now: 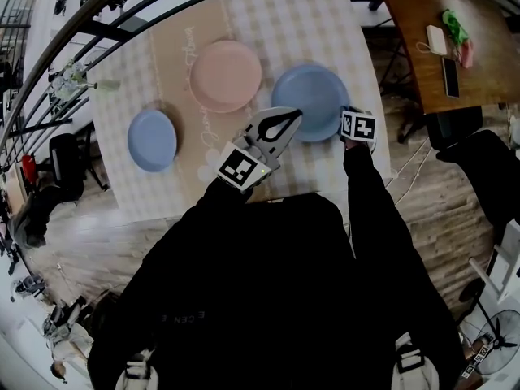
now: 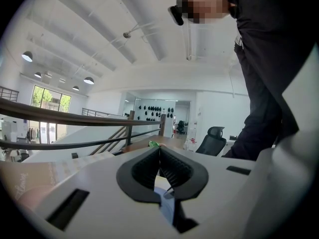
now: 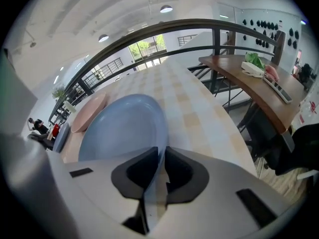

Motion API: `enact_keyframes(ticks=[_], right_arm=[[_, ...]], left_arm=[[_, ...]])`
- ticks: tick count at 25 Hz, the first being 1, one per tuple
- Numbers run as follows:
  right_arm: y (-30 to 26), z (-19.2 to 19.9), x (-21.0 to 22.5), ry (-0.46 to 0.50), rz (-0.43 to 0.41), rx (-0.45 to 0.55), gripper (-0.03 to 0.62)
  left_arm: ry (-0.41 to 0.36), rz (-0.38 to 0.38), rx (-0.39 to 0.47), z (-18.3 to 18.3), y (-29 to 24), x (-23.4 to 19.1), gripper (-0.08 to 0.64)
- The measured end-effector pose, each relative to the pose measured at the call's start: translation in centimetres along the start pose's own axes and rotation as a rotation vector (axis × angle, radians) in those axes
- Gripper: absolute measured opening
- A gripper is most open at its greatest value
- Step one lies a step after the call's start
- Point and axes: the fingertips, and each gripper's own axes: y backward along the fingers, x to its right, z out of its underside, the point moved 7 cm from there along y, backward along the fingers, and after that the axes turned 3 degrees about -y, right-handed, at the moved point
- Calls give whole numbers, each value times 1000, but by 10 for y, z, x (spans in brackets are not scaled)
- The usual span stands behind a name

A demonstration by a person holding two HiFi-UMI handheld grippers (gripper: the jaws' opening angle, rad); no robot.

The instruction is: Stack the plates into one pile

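The large blue plate (image 1: 313, 96) sits face up toward the right edge of the checked table (image 1: 341, 23), on the near half. It is round, so it has no long axis. My right gripper (image 3: 160, 156) is clenched on its near right rim, and the right gripper view shows that rim running edge-on between the pads. I cannot tell whether that side is lifted off the cloth.

The pink plate (image 1: 226, 75) lies just beside it, farther back and to the left. The small blue plate (image 1: 152, 140) is well apart, near the left edge.

My left gripper (image 1: 288, 119) is closed on nothing, its jaws pressed together. In the head view its tip hangs by the big plate's left rim. Its own view tilts upward and shows only ceiling, a railing and an office chair (image 2: 212, 139), no plates.

A beige runner (image 1: 175, 55) carries script lettering I cannot read. A wooden desk (image 1: 422, 55) stands to the right of the table.
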Motion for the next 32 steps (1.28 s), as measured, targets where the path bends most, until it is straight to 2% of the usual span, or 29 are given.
enact_keyframes(ticks=[5, 9, 24, 32], right_arm=[[9, 9, 1, -169, -78, 34, 23], [18, 12, -4, -231, -106, 49, 20], [52, 33, -28, -305, -119, 80, 23], [57, 22, -54, -319, -163, 91, 25]], left_arm=[[-11, -4, 11, 1, 10, 3, 20], [-13, -6, 18, -2, 19, 6, 20], [-51, -36, 68, -5, 80, 9, 20], [-51, -113, 87, -5, 117, -4, 20]])
